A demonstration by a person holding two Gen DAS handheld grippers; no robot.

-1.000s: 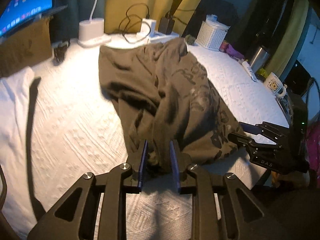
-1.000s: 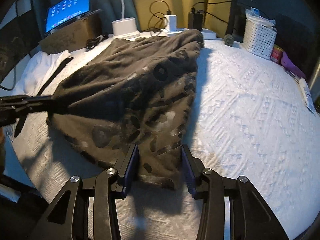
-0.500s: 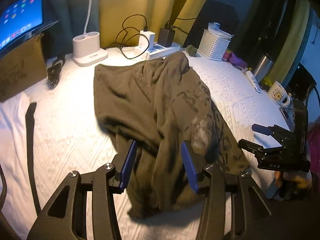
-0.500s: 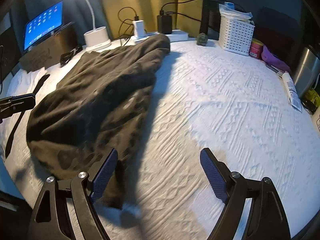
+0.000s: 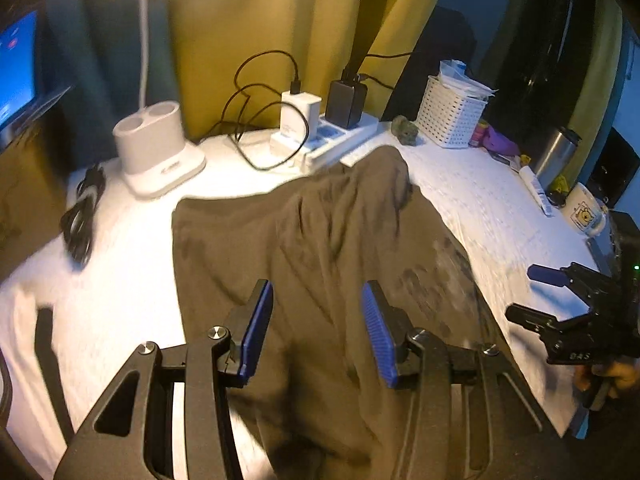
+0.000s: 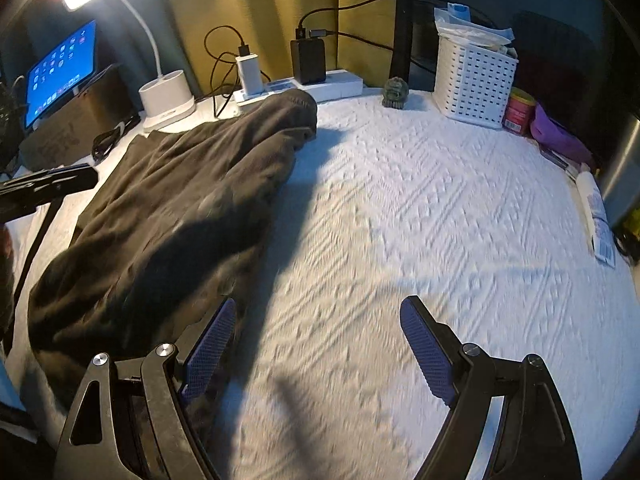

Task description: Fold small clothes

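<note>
A dark brown garment (image 5: 320, 240) with a faded print lies bunched lengthwise on the white textured cover (image 5: 120, 280). It runs from the power strip toward the near edge. My left gripper (image 5: 316, 286) hovers over its middle, jaws apart, the blue pads clear of the cloth. In the right wrist view the garment (image 6: 180, 200) lies to the left. My right gripper (image 6: 319, 301) stands wide open over bare cover (image 6: 400, 200), its left finger beside the cloth's edge. From the left wrist view the right gripper (image 5: 526, 293) shows at the right, empty.
Along the back stand a lamp base (image 5: 160, 152), a power strip with chargers and cables (image 5: 320, 136), a small figurine (image 6: 395, 91) and a white basket (image 5: 452, 120). A mug (image 5: 584, 212), steel bottle (image 5: 554, 156) and tube (image 6: 596, 216) line the right edge. A tablet (image 6: 60, 68) glows far left.
Both grippers let go of the garment's near edge and opened. The left one moved forward over the cloth. The right one slid right, off the cloth onto bare cover.
</note>
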